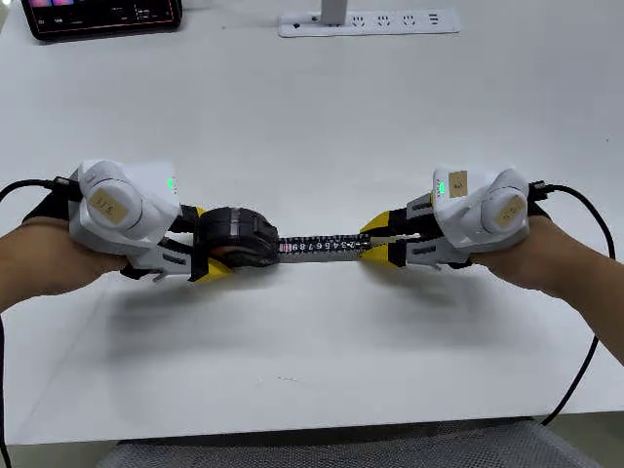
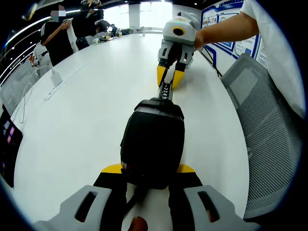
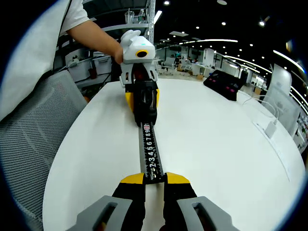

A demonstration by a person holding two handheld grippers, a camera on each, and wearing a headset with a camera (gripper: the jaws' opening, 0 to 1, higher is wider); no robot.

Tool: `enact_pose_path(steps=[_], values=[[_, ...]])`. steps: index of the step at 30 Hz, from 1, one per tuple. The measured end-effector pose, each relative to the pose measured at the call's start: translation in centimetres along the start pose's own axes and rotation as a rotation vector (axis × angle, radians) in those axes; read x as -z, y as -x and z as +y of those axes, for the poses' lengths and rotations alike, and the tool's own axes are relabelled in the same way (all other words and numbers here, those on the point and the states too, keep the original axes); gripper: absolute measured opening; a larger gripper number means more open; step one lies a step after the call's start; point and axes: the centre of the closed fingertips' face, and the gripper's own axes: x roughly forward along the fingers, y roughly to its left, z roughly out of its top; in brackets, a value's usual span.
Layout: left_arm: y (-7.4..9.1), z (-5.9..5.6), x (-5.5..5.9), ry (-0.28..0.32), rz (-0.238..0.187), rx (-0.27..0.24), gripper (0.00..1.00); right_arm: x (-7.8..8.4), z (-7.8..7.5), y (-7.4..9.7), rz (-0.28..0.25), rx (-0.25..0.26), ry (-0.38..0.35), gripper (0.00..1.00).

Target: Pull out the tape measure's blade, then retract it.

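**Tape measure drawn out between two facing grippers over the white surface (image 1: 312,117)**

The left gripper (image 1: 208,242) has its yellow-tipped fingers (image 2: 111,168) closed on the black tape measure (image 1: 237,237), one finger against each side, with the front of the body jutting forward past the tips. The blade (image 1: 317,245) runs straight out of that front to the right gripper (image 1: 375,240), whose fingers are drawn narrow and pinch the blade's free end between their yellow tips. In the right gripper view the printed numbers run along the blade away from those fingers. The tape measure sits near the middle of the surface, towards the near edge; whether it touches the surface cannot be told. A power strip (image 1: 369,21) and a dark tablet (image 1: 102,15) lie well apart at the far edge.
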Motion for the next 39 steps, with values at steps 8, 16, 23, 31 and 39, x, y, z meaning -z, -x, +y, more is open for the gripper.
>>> enact_pose_path(steps=[8, 16, 23, 31, 39], values=[[0.0, 0.0, 0.0, 0.001, 0.0, -0.001, 0.28, 0.5, -0.2, 0.6, 0.01, 0.008, -0.004, 0.09], [0.0, 0.0, 0.0, 0.002, 0.001, -0.001, 0.28, 1.1, -0.3, 1.4, 0.023, 0.013, -0.003, 0.09], [0.0, 0.0, 0.0, 0.002, 0.002, -0.001, 0.28, 1.8, -0.5, 2.2, 0.037, 0.014, -0.003, 0.09], [0.1, -0.1, 0.0, 0.002, 0.002, -0.001, 0.28, 2.4, -0.7, 3.0, 0.05, 0.02, -0.007, 0.09], [0.0, -0.1, 0.0, 0.004, 0.002, -0.002, 0.28, 3.4, -0.9, 4.0, 0.066, 0.033, -0.018, 0.09]])
